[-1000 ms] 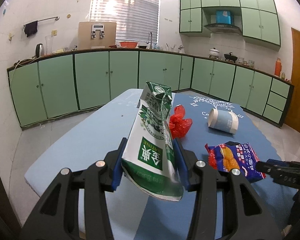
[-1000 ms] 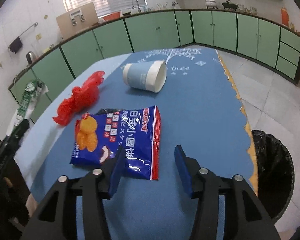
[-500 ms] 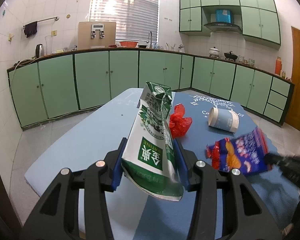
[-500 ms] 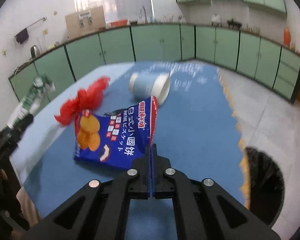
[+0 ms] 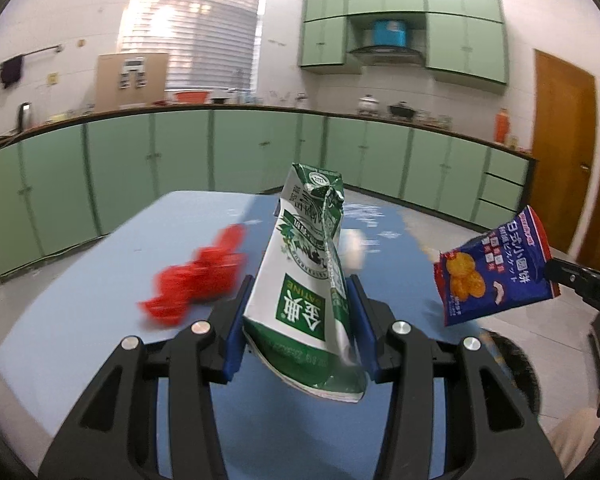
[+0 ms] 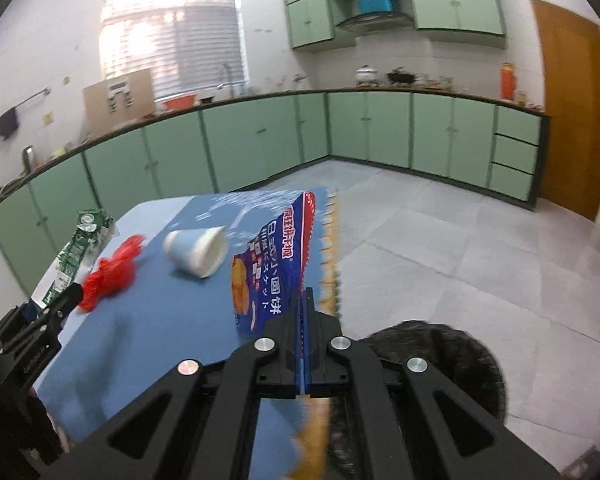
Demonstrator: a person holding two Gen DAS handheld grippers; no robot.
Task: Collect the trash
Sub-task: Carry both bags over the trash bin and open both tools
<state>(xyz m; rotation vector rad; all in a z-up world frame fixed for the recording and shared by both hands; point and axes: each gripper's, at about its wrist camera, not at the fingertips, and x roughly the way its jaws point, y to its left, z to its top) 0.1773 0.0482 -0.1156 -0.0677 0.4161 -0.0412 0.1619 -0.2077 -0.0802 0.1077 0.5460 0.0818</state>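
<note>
Left gripper [image 5: 298,322] clamps a crushed green-and-white milk carton [image 5: 306,276] between its blue pads; carton stands tilted, top leaning away from the camera, bottom edge hanging below the pads, clear of the tabletop [image 5: 100,280]. From the right wrist view the same carton [image 6: 74,254] shows at the far left edge, above the black frame of the left gripper [image 6: 66,300].

Right gripper [image 6: 303,304] is clenched tight on one edge of a blue snack bag [image 6: 270,276] with red trim and cookie print; bag is lifted off the tabletop [image 6: 148,320] and sticks up from the pinched edge. In the left wrist view the bag [image 5: 496,276] hangs in the air at right, held by the right gripper [image 5: 550,270] at its right edge.

On the blue tabletop: crumpled red plastic bag [image 6: 112,274], blurred in the left view [image 5: 198,276], and a paper cup [image 6: 196,252] lying on its side, open mouth toward the right, near the red bag but apart from it.

Black-lined trash bin [image 6: 432,364] sits on the tiled floor [image 6: 460,248] just beside the tabletop's fringed edge, directly under the right gripper's frame. Green cabinets [image 6: 260,144] line the walls.
</note>
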